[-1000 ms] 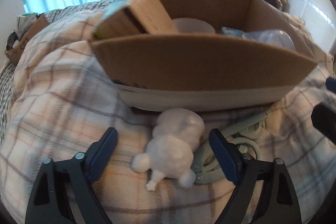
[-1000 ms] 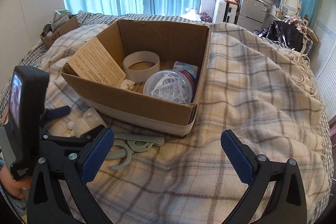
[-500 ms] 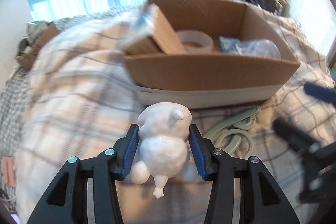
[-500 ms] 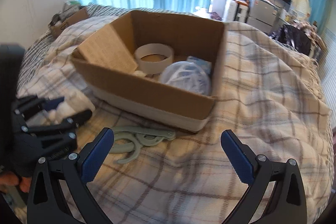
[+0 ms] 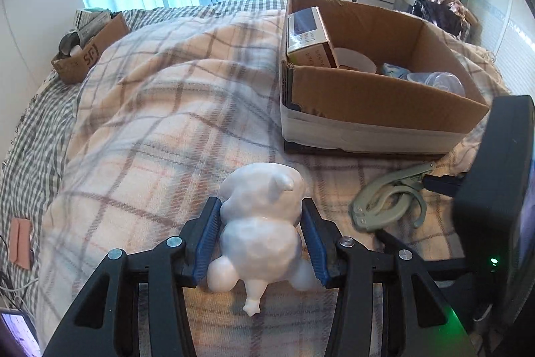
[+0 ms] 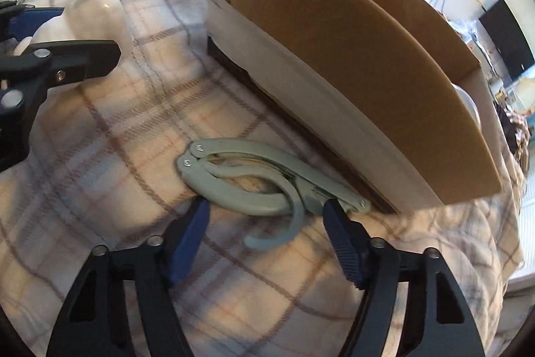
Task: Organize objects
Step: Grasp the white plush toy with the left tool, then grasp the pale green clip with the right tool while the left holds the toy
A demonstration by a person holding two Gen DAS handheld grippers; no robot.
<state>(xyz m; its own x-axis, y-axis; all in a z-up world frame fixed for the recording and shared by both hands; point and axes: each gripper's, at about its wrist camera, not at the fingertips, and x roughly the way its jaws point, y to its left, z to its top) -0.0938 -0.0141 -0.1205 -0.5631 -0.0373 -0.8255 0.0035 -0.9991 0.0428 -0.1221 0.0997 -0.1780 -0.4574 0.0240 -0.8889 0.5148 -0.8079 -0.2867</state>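
My left gripper (image 5: 260, 243) is shut on a white animal figurine (image 5: 260, 223) and holds it just above the plaid blanket (image 5: 150, 139). The figurine (image 6: 97, 12) also shows at the upper left of the right wrist view. A grey-green hand tool (image 6: 254, 186) lies on the blanket against the front wall of the cardboard box (image 6: 334, 56). My right gripper (image 6: 265, 216) points down at the tool. Its jaws are closing, one pad on each side of the tool's handles, with no firm press visible. In the left wrist view the tool (image 5: 384, 199) lies right of the figurine.
The cardboard box (image 5: 367, 109) holds a small carton (image 5: 309, 35), a white tape roll (image 5: 354, 62) and a clear plastic container (image 5: 438, 81). A smaller cardboard box (image 5: 87, 52) sits at the bed's far left. Curtains and furniture stand behind.
My left gripper closed on the figurine and lifted it off the blanket. My right gripper rolled, dropped to the grey-green tool, and its jaws narrowed around it.
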